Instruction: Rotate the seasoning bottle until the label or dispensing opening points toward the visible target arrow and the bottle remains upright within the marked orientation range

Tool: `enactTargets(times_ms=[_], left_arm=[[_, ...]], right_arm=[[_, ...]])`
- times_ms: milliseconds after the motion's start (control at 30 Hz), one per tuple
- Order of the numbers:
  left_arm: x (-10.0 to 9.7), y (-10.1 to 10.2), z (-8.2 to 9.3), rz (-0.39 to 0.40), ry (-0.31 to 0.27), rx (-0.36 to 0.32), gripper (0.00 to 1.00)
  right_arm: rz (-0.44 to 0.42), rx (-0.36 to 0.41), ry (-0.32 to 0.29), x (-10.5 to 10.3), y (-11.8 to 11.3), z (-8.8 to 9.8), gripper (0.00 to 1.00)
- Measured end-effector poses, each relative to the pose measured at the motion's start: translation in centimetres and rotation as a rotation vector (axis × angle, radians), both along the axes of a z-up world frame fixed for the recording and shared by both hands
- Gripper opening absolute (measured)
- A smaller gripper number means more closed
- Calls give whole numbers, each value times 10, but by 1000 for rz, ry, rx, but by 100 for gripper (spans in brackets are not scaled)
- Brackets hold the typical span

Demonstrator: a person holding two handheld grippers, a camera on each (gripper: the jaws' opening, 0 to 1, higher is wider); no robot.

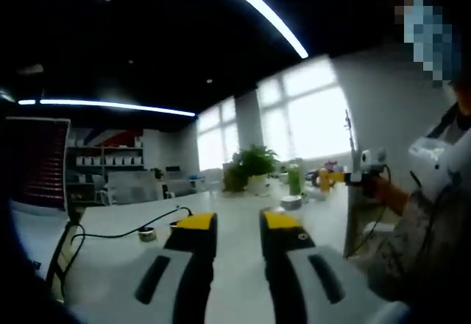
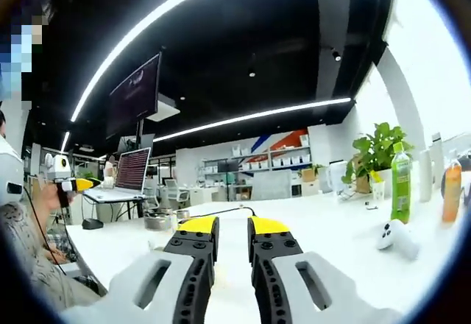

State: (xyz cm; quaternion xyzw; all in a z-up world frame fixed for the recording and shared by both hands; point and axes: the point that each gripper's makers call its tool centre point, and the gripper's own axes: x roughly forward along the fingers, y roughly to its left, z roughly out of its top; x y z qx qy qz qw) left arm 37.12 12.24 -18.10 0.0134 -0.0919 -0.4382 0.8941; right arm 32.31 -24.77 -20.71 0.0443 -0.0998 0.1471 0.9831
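Two bottles stand on the counter [image 2: 324, 228] in my right gripper view: a green bottle [image 2: 401, 184] and an orange bottle [image 2: 451, 190] just beside it, both upright and well ahead of my jaws. I can't tell which is the seasoning bottle, nor see a label facing, a spout or any arrow from here. My guess is light plastic, smooth and apt to slip or tip, so I'd take it low around the body, below the shoulder, and turn gently. A white controller [image 2: 394, 237] lies near them, with a plant [image 2: 377, 151] behind. Right gripper [image 2: 223, 230] is empty, jaws slightly parted. In my left gripper view the same bottles show far off, green [image 1: 295, 180] and orange [image 1: 324, 180]; left gripper [image 1: 237, 224] holds nothing, jaws spread wider.
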Motion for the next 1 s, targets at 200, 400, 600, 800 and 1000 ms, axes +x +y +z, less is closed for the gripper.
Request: enactTargets(times_ms=[200, 400, 600, 800, 1000], left_arm=[[8, -4, 7, -9, 3, -53, 24], [35, -13, -3, 13, 47, -41, 24], [51, -5, -1, 36, 62, -45, 25], [88, -18, -16, 52, 134, 8, 24], [125, -23, -30, 161, 67, 122, 25]], right_arm=[[-31, 13, -27, -8, -10, 8, 12], [-7, 22, -10, -3, -4, 3, 12], [2, 19, -10, 1, -3, 5, 12], [1, 16, -16, 4, -5, 7, 12], [-3, 11, -21, 4, -9, 9, 12]])
